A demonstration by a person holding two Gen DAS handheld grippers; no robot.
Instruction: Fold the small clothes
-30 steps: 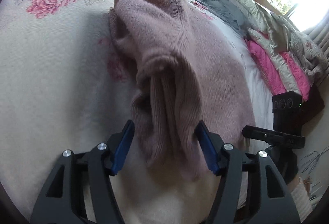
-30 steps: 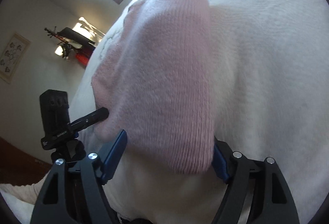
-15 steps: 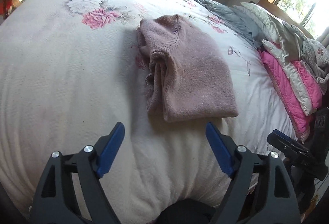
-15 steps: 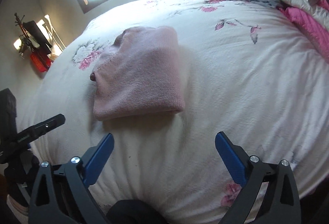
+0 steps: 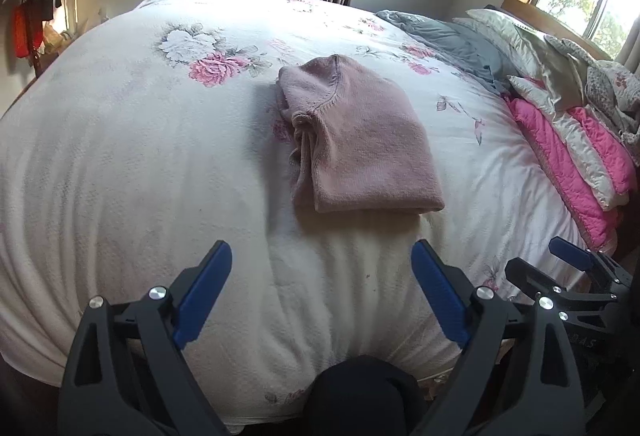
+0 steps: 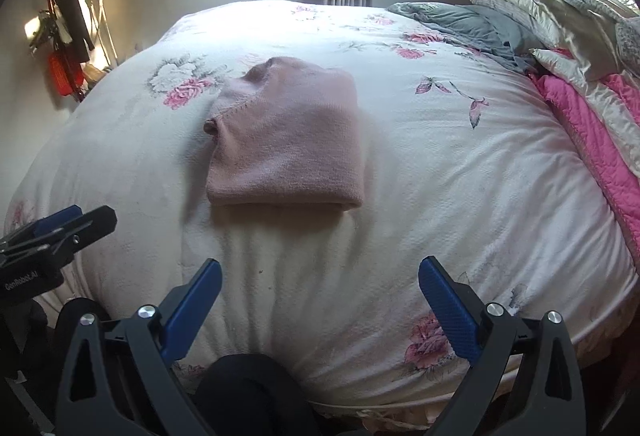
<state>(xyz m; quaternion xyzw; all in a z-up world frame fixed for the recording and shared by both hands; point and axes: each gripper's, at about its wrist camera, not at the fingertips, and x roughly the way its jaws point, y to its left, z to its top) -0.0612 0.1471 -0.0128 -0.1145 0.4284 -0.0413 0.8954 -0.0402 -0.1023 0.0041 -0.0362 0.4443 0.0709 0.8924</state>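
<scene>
Sweater (image 5: pixel 360 140) now lies folded and released on the bedspread (image 5: pixel 120 156), both the left gripper (image 5: pixel 320 288) and right gripper (image 6: pixel 320 296) having drawn back spread wide and empty, so this fold looks finished.

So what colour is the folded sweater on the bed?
Dusty pink; the sweater shows best in the right wrist view, lying folded on the floral bedspread.

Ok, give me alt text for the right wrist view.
A folded pink sweater lies on a white floral bedspread, untouched. The right gripper hovers open in front of it; pillows are piled at right.
</scene>
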